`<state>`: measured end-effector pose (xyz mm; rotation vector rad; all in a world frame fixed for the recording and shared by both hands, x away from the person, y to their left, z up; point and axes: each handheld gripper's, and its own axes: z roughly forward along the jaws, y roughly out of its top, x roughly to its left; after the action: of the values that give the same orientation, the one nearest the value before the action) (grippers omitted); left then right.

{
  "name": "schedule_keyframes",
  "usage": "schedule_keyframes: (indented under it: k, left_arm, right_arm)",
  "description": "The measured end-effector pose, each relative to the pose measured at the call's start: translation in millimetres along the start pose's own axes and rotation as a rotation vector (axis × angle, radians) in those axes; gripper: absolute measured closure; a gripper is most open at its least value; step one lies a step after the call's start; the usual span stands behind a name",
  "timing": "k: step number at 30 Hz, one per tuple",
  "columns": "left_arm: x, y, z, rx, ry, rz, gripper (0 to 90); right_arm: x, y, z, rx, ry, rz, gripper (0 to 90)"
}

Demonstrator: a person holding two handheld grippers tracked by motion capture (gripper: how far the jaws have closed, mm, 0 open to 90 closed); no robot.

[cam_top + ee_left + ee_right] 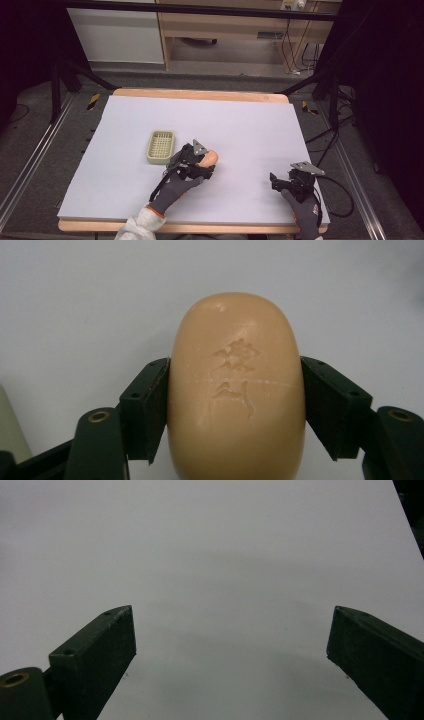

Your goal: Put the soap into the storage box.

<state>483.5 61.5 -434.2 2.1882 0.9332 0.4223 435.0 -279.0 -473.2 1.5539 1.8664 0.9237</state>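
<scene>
We are working over the pale table sheet (250, 125), taking the soap bar as our landmark. Nearest us, well to the right of the soap, our right gripper (280, 182) is resting low over the bare sheet with its jaws standing wide apart and nothing between them. Farther in, our left gripper (207, 162) is clamping the peach soap bar (236, 385); both jaws are pressing its long sides, and the stamped characters are facing up. Just beyond the soap, to its left, the cream slotted soap dish (161, 146) is sitting flat on the sheet, apart from the bar.
</scene>
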Motion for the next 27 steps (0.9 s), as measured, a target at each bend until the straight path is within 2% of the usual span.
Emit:
schedule_keyframes:
  k: [18,27]
  left_arm:
    - [21.0,-10.9,-24.5,-0.009,0.039,-0.022,31.5]
    - [34.0,-13.4,-36.6,-0.035,0.059,-0.054,31.5]
  right_arm:
    - [-0.6,-0.1,0.1,0.002,-0.003,0.000,5.9]
    - [0.2,0.3,-0.4,0.000,0.001,-0.001,5.9]
